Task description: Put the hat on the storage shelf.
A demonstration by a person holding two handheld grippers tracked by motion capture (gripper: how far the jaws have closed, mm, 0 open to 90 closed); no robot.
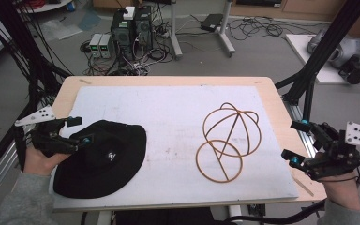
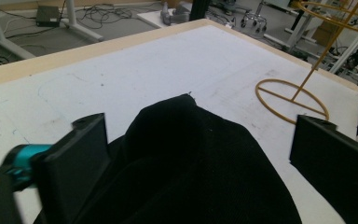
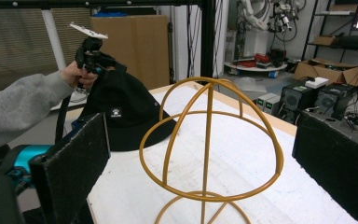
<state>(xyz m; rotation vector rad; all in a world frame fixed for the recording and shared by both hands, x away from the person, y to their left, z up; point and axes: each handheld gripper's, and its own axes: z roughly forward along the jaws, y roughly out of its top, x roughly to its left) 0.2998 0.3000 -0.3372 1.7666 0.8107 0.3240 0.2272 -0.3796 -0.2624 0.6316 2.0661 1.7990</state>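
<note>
High view shows the black bucket hat (image 1: 104, 157) lying crown-up at the near left of the white mat (image 1: 178, 117) that covers the counter (image 1: 268, 89), its brim spread flat and its crown slightly slumped. It reads as soft cloth, light and limp, likely to fold or sag wherever it is lifted, and not fragile or slippery. The firmest place to take hold looks like the top of the crown, where a fold of fabric can bunch between the pads; the brim edge would probably droop. The left gripper (image 1: 77, 130) sits over the crown with its jaws spread wide on either side of the cloth; in the left gripper view the crown (image 2: 186, 158) rises between them, though whether the pads already touch it is hard to tell. The wire hat stand (image 1: 227, 140) stands well apart to the right. The right gripper (image 1: 294, 142) hovers at the counter's right edge, jaws spread and empty, facing the stand.
</note>
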